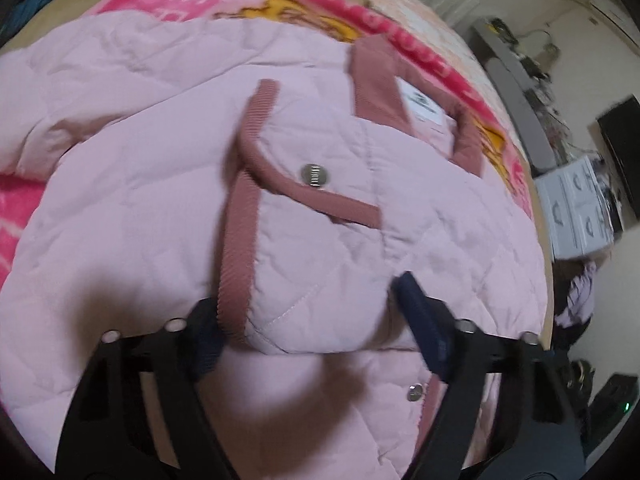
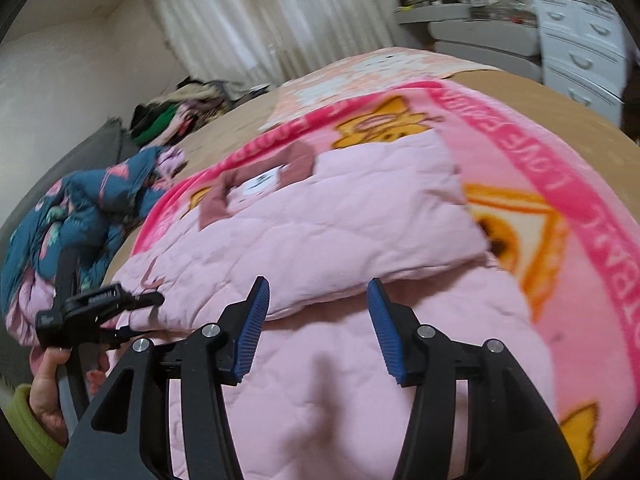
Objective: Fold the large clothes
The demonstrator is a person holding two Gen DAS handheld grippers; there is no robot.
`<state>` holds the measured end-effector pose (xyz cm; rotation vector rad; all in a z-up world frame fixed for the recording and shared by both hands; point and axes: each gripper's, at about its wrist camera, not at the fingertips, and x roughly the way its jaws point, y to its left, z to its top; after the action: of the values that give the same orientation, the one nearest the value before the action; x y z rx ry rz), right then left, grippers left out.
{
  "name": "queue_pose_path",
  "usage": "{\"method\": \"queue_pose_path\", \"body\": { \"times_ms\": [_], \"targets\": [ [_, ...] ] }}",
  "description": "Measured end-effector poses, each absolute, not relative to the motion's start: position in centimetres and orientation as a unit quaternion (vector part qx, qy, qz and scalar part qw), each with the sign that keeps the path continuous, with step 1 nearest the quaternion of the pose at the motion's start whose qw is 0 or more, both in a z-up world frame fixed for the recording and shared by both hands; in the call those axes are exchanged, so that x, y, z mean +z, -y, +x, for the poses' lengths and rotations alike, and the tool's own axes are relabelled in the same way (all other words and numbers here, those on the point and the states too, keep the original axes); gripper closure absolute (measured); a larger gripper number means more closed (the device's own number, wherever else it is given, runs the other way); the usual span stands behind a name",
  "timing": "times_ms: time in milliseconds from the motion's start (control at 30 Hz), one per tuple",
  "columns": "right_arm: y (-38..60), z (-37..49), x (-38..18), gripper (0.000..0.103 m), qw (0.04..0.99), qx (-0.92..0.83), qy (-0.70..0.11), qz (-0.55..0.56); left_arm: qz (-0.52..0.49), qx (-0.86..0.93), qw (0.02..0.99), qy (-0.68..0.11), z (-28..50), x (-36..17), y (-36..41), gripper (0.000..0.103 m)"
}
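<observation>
Pads of the left gripper (image 1: 316, 320) sit either side of a folded corner of the pink quilted jacket (image 1: 160, 208), at its dusty-rose trim (image 1: 238, 256); whether they press the fabric I cannot tell. The right gripper (image 2: 316, 330) stands half open above the jacket (image 2: 320, 216), nothing between its blue pads (image 2: 250, 332). The jacket lies partly folded on a pink printed blanket (image 2: 560, 184) on the bed. A hand (image 2: 48, 384) in a green sleeve grips the left tool's handle; a crumpled blue floral quilt (image 2: 84, 208) lies beside.
</observation>
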<state>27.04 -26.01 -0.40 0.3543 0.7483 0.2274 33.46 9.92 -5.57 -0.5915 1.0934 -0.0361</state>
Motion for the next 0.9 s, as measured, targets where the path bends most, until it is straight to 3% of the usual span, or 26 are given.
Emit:
{"method": "queue_pose_path", "body": {
  "times_ms": [167,500,900],
  "targets": [
    [28.5,27.2,0.3,0.053,0.916,0.081,-0.353,0.174,-0.24,-0.037,0.841,-0.483,33.5,-3.6,-9.2,0.087],
    [29.4,28.8,2.0,0.053,0.927,0.068,-0.339,0.147,-0.163,-0.036,0.911,-0.378,33.5,5.6,-9.4,0.088],
    [24.9,32.4,1.8,0.049,0.927,0.104,-0.353,0.077,-0.129,0.007,0.886,-0.446,33.6,-1.7,-10.9,0.087]
  ]
}}
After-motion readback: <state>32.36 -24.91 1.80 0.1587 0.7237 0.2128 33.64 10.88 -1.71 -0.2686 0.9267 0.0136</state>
